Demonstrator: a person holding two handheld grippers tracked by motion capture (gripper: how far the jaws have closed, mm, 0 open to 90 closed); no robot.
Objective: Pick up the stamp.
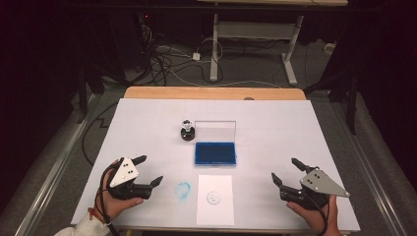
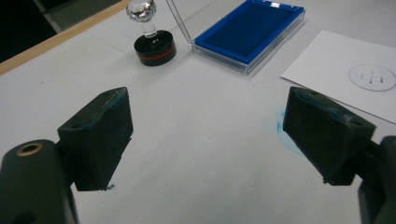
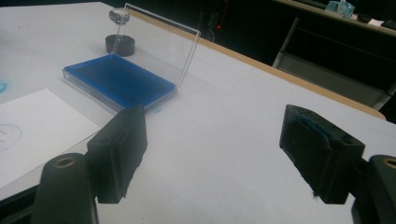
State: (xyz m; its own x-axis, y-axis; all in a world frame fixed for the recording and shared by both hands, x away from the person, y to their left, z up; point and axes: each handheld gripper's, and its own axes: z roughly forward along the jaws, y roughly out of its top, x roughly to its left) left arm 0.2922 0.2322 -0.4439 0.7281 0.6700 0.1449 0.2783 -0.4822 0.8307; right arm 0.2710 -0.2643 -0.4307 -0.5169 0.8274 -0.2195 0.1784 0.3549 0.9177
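While both idle near table edge: left gripper [image 1: 150, 170] jaws apart, empty | right gripper [image 1: 284, 170] likewise | stamp [image 1: 187, 129] beside open ink pad [image 1: 215, 153] | paper [image 1: 215, 198] stamped

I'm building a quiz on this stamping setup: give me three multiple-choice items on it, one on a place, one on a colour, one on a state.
1. Where does the stamp stand?
A. On the paper
B. Left of the ink pad, on the table
C. Between the right gripper's jaws

2. What colour is the ink pad?
A. Red
B. Green
C. Blue

3. How is the ink pad's clear lid?
A. Raised open
B. Shut flat
C. Lying on the paper

Answers: 1 B, the high view shows it beside the pad's left far corner. 2 C, its surface is deep blue. 3 A, the lid stands up behind the pad.
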